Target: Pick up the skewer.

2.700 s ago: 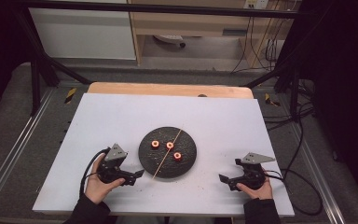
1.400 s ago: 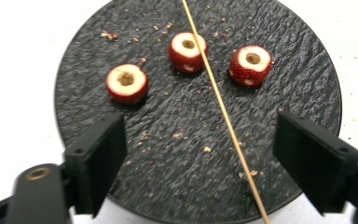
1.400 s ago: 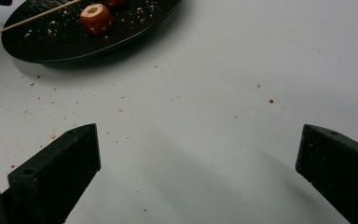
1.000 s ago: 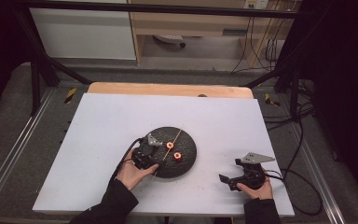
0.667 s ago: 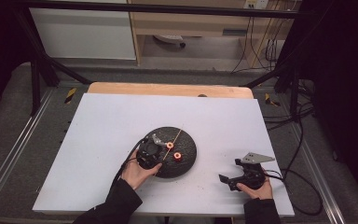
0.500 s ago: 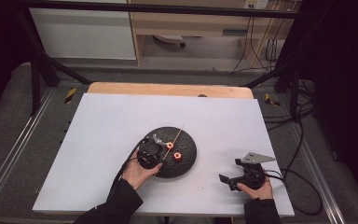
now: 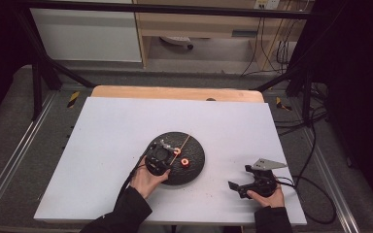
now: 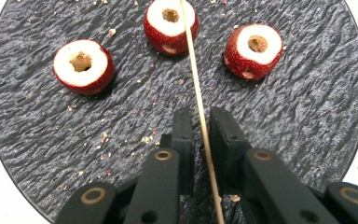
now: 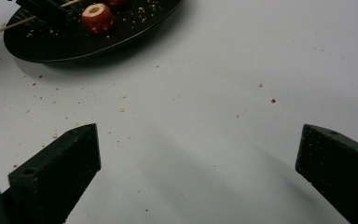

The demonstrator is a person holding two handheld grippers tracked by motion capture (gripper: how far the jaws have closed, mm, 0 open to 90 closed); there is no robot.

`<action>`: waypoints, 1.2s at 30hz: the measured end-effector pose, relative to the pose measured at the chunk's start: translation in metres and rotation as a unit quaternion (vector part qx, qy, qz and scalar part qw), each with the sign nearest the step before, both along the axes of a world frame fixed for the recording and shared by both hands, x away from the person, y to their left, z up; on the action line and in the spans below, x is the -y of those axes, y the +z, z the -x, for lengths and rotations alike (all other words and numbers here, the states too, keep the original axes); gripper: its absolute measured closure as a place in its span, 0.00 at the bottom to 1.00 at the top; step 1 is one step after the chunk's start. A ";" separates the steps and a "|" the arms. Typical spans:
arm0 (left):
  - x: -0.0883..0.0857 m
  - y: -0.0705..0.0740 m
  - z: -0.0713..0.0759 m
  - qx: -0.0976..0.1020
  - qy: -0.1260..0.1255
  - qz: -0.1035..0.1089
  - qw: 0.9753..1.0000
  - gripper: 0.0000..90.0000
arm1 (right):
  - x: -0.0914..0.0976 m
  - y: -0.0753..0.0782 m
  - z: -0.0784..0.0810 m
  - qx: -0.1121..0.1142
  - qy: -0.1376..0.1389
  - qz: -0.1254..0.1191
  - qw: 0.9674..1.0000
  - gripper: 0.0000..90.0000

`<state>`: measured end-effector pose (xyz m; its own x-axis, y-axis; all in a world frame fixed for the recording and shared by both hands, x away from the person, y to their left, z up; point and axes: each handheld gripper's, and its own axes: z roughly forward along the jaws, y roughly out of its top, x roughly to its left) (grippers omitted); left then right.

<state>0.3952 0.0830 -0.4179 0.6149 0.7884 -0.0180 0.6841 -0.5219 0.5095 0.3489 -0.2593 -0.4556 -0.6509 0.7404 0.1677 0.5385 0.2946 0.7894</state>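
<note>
A: L tongs [image 8: 200,135]: state?
B: Jaws have just been closing, now narrow, with the skewer [image 8: 196,88] between them; pad contact hard to tell. Its near end is cut off at the frame edge.
A: Skewer axis?
B: Long axis runs along the jaws, far end pointing across the middle fruit slice [image 8: 170,25] on the black plate [image 8: 307,93].
A: R tongs [image 9: 198,154]?
B: Wide, nothing between, over bare table [image 9: 242,70].
A: Change vs. earliest frame?
B: High view: L hand [image 7: 148,177] went from the table beside the plate onto the plate; R hand [image 7: 264,196] unmoved.
</note>
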 end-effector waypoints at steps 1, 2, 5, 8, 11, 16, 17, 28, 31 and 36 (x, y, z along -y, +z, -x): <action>0.000 0.000 0.000 0.000 0.001 -0.001 1.000 0.90 | 0.000 0.000 0.000 0.000 0.000 0.000 1.000 0.01; 0.000 0.000 0.000 0.001 0.003 -0.003 1.000 0.91 | 0.000 0.000 0.000 0.000 0.000 0.000 1.000 0.01; -0.001 0.000 0.000 0.001 0.007 -0.004 1.000 0.93 | 0.000 0.000 0.000 -0.002 -0.001 -0.001 1.000 0.01; -0.001 0.000 0.000 0.001 0.011 -0.003 1.000 0.95 | 0.000 0.000 0.000 -0.002 -0.001 -0.001 1.000 0.01; -0.001 -0.001 0.000 0.003 0.012 0.000 1.000 0.97 | 0.000 0.000 0.000 -0.001 0.001 0.001 1.000 0.01; -0.003 0.000 0.000 0.003 0.011 0.005 1.000 0.97 | 0.000 0.000 0.000 -0.002 0.000 0.000 1.000 0.01; -0.004 0.000 0.000 0.004 0.012 0.008 1.000 0.97 | 0.000 0.000 0.000 -0.002 -0.001 -0.001 1.000 0.01; -0.022 0.007 0.005 0.024 0.010 0.040 0.999 0.98 | -0.001 -0.001 -0.001 -0.001 0.000 0.003 1.000 0.01; -0.028 0.009 0.008 0.029 0.005 0.054 0.998 0.98 | 0.000 0.000 0.000 -0.003 -0.004 0.001 1.000 0.01; -0.040 0.015 0.014 0.047 -0.006 0.077 0.996 0.98 | 0.000 0.000 0.000 -0.002 -0.005 0.002 1.000 0.01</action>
